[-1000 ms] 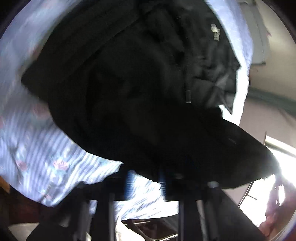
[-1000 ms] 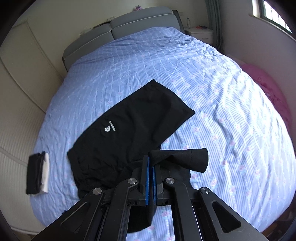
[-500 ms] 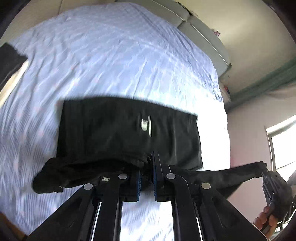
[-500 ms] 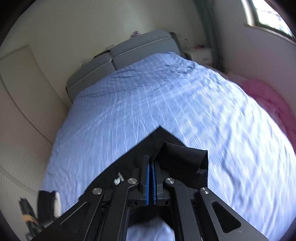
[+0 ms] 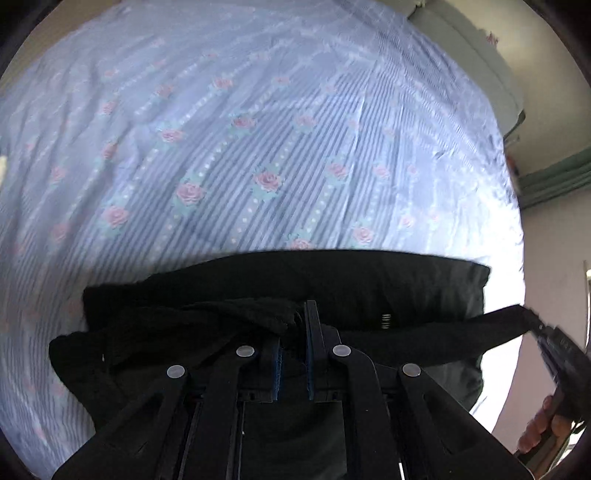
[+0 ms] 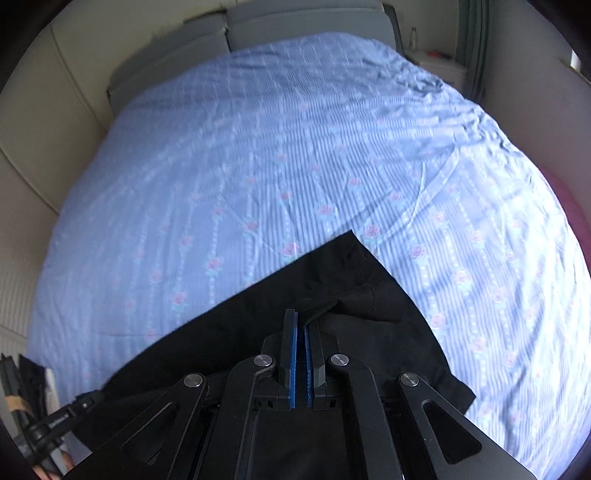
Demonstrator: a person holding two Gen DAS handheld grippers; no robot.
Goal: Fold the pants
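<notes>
Both my tools are clamped on the black pants: the left tool pinches a bunched edge, the right tool a folded corner. A second ago the pants lay spread across the bed; now I've carried the gripped edge over, so one fold seems nearly laid, though blur hides the alignment.

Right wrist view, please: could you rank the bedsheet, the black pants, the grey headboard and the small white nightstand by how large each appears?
1. bedsheet, filling most of the frame.
2. black pants, partly hidden by the right gripper.
3. grey headboard, far off, so truly larger.
4. white nightstand.
</notes>
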